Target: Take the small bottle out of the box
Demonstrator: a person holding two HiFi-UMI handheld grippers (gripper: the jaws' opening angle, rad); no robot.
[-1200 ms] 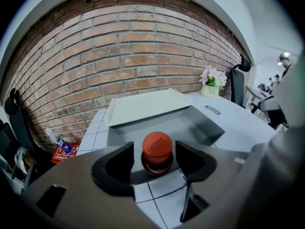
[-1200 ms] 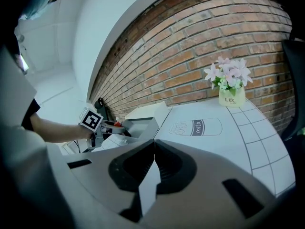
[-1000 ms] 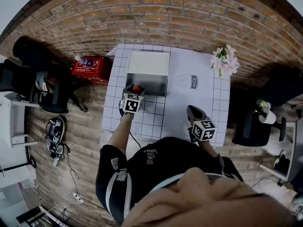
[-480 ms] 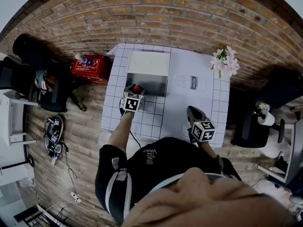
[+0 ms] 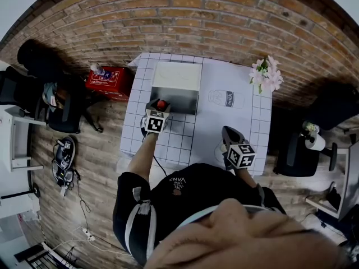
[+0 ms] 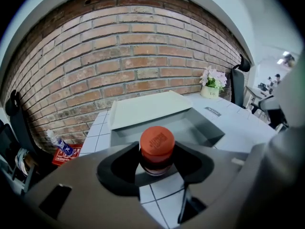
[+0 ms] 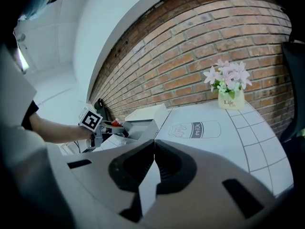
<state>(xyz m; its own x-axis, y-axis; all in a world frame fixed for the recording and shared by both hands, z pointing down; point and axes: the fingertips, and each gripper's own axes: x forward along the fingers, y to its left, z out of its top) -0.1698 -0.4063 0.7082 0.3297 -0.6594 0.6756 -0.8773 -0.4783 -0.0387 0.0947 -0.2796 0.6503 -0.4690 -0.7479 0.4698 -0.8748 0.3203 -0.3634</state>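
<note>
The jaws of the left gripper (image 6: 156, 160) are clenched on the small bottle (image 6: 157, 149), their dark pads pressing either side of it just below its round red cap. The bottle stands upright at the near edge of the open grey box (image 6: 200, 130). Whether its base rests inside the box cannot be made out. In the head view the red cap (image 5: 161, 103) shows just inside the box's front wall (image 5: 190, 106), with the left gripper (image 5: 159, 109) reaching in from the person's side. The box's pale lid (image 5: 176, 74) lies folded back, towards the brick wall (image 5: 185, 21).

The right gripper (image 7: 153, 146) has its jaws pressed together with nothing between them. In the head view this right gripper (image 5: 228, 132) is over the near right part of the white gridded surface (image 5: 224, 122), well apart from the box.

A drawing of a milk bottle (image 5: 226, 98) is printed on the surface to the right of the box. A small pot of pink flowers (image 5: 265, 74) stands at the far right corner. A red case (image 5: 109, 82) lies on the wooden floor to the left.
</note>
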